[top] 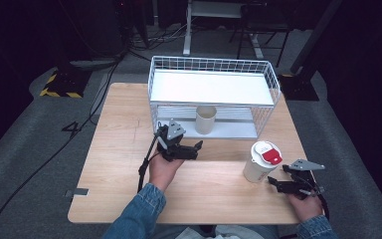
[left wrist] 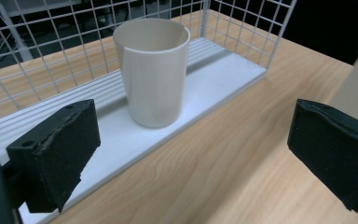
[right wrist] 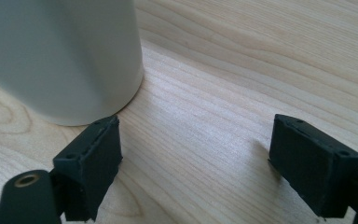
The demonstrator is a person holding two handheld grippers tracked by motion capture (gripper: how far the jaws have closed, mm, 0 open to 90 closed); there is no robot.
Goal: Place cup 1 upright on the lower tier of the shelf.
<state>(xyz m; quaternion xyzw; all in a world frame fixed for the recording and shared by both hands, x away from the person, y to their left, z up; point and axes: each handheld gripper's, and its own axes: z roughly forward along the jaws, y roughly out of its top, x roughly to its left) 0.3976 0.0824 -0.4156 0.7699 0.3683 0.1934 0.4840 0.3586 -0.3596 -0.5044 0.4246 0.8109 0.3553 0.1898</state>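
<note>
A cream cup (top: 205,119) (left wrist: 152,70) stands upright and empty on the lower white shelf of a white wire rack (top: 214,87). My left gripper (top: 195,147) (left wrist: 191,154) is open, just in front of the shelf edge, with the cup a short way beyond its jaws and nothing between them. A white container with a red and white lid (top: 261,162) (right wrist: 60,56) stands on the wooden table (top: 129,129) at the right. My right gripper (top: 274,183) (right wrist: 193,158) is open, low over the table just right of that container, one jaw close to its base.
The rack (left wrist: 242,28) has a flat white top shelf (top: 209,87) and wire sides. Bare table wood lies to the left and along the front edge. Cables and stands sit on the grey floor behind the table.
</note>
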